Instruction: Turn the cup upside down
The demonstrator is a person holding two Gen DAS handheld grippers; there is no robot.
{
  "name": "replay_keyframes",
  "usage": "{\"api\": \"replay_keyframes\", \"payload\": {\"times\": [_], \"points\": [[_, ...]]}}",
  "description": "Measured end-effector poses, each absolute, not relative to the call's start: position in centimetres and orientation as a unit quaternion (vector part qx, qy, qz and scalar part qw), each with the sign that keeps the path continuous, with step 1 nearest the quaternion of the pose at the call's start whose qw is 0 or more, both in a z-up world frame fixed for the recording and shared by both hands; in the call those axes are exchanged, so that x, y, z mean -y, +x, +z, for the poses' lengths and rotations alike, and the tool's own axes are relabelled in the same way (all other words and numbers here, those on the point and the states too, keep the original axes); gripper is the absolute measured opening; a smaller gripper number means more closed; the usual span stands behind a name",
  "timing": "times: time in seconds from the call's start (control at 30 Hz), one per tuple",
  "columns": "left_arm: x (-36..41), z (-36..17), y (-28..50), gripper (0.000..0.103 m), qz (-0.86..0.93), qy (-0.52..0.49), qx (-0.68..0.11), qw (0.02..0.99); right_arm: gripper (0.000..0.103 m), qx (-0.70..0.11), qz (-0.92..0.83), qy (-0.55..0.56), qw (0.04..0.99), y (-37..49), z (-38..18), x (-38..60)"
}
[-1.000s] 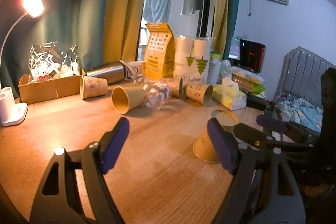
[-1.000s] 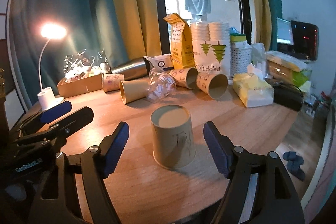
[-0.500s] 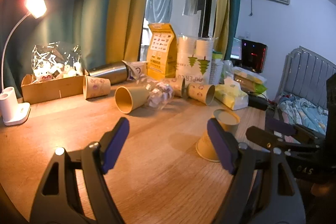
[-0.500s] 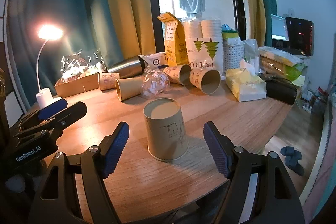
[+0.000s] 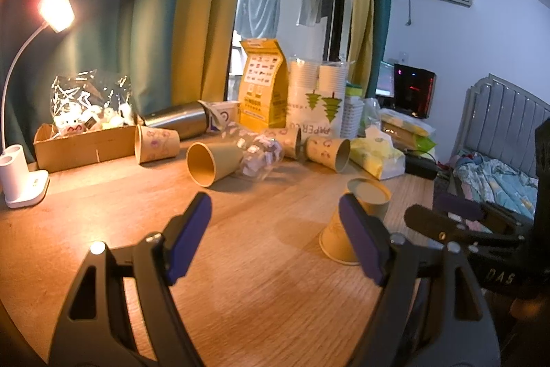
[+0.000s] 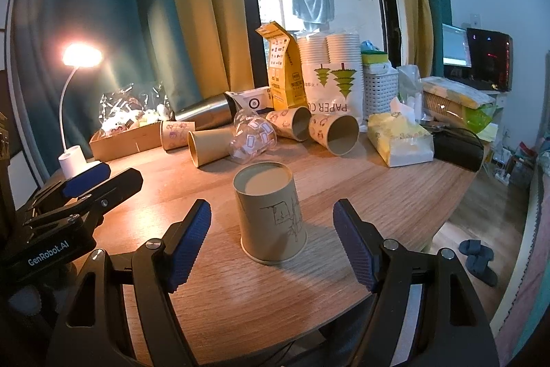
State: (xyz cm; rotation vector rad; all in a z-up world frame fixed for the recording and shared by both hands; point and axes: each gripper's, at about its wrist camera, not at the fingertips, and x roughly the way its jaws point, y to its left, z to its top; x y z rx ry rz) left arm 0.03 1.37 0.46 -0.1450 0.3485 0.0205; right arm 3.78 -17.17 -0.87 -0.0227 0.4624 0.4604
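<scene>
On the wooden surface [image 6: 395, 205], going from left to right, the left gripper [image 5: 275, 236] comes first: its blue pads are spread wide with nothing but bare wood between them. The cup [image 5: 357, 222] lies off to its right, partly hidden behind the right-hand pad, so that gripper would have to swing sideways to reach it. Further right, the right gripper [image 6: 271, 243] also stands wide and holds nothing, but the cup [image 6: 271, 212] sits straight ahead of it, centred in the gap between the two pads and apart from both.

The cup stands with its long axis vertical, its wide rim down on the wood and its closed base facing up (so it already reads as upside down, and the flip itself looks done). The right gripper is judged the nearer and better aligned of the two; any further grasp would be a straight closing from either side of the wall.

The right wrist view shows the line drawing on the cup's side and the whole rim meeting the wood. The left wrist view hides that side, but shows the right gripper [image 5: 457, 215] from the side, close beside the cup. Other cups [image 6: 338, 133] lie on their sides well behind.
</scene>
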Motion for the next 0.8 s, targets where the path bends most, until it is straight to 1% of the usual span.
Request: {"api": "replay_keyframes", "payload": {"times": [0.8], "points": [[-1.30,0.51,0.01,0.078,0.007,-0.070,-0.177,0.982,0.077,-0.229,0.226,-0.009,0.947,3.82,-0.89,17.24]]}}
